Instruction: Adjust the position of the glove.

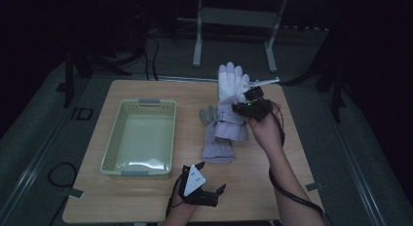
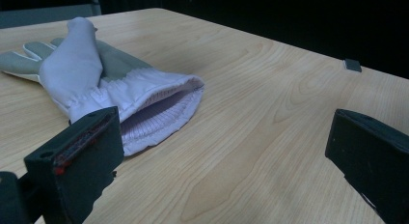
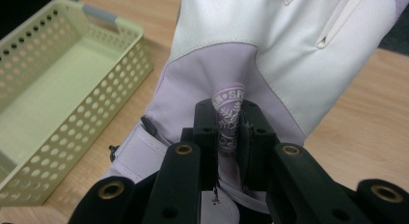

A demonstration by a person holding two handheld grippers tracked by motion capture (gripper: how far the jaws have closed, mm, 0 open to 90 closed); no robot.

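A white and lilac glove [image 1: 231, 84] [image 3: 270, 50] is raised at its finger end over the right half of the table. My right gripper [image 1: 247, 107] [image 3: 230, 125] is shut on a pinched fold of its lilac fabric, which bears a snowflake logo. The glove's cuff [image 1: 220, 153] [image 2: 159, 101] rests on the wood with its opening facing my left gripper. Grey fingers of a second glove [image 1: 208, 114] [image 2: 24, 57] stick out from beneath it. My left gripper [image 1: 209, 189] [image 2: 217, 151] sits near the front edge, open, jaws wide apart with bare wood between them.
A pale green perforated basket [image 1: 114, 133] [image 3: 120, 26] stands empty on the left half of the table. A small grey tab [image 1: 311, 187] [image 2: 352, 64] sits at the table's front right edge. A metal frame [image 1: 197, 41] stands on the floor beyond the far edge.
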